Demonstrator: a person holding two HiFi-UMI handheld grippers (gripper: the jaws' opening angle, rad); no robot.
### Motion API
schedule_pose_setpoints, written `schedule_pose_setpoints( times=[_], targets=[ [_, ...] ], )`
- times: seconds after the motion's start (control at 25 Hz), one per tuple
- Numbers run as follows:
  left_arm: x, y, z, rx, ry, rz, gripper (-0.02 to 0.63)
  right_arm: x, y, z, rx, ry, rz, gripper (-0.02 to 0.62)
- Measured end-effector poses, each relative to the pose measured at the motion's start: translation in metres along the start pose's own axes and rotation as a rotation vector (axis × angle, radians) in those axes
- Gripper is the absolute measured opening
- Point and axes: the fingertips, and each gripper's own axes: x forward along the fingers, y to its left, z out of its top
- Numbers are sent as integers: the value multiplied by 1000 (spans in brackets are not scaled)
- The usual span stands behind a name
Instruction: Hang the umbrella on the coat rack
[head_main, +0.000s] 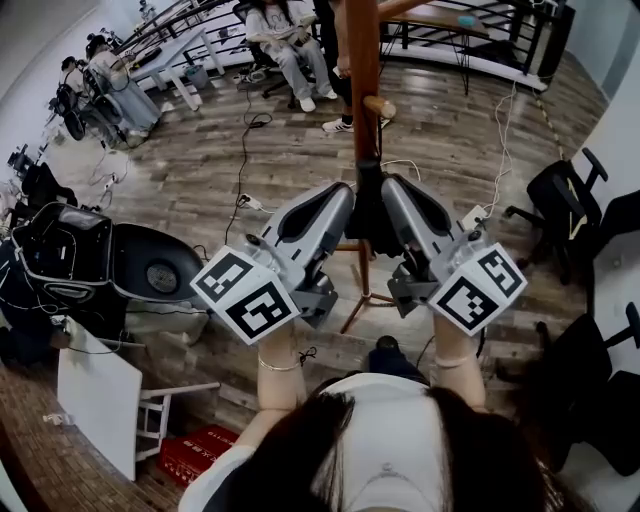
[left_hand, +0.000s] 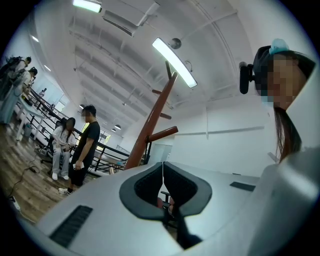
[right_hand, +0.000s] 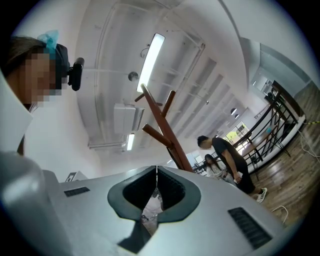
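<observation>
Reddish-brown wooden coat rack (head_main: 362, 80) rises just beyond both tools. The left tool (left_hand: 162, 164) and right tool (right_hand: 156, 169) are each clenched, tips meeting. A black umbrella (head_main: 368, 215) shows as a dark shape between them; what holds it is unclear.

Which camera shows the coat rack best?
The left gripper view: there the coat rack shows its upper pole and pegs clear against the ceiling. The right gripper view shows the same, smaller. The head view sees pole and feet from above.
</observation>
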Motion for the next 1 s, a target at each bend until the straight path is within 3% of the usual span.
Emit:
schedule_pose_setpoints(
  times=[1.0],
  targets=[
    [-106, -47, -20, -47, 21, -44, 11, -59, 84, -39, -111, 0, -190, 34]
  ],
)
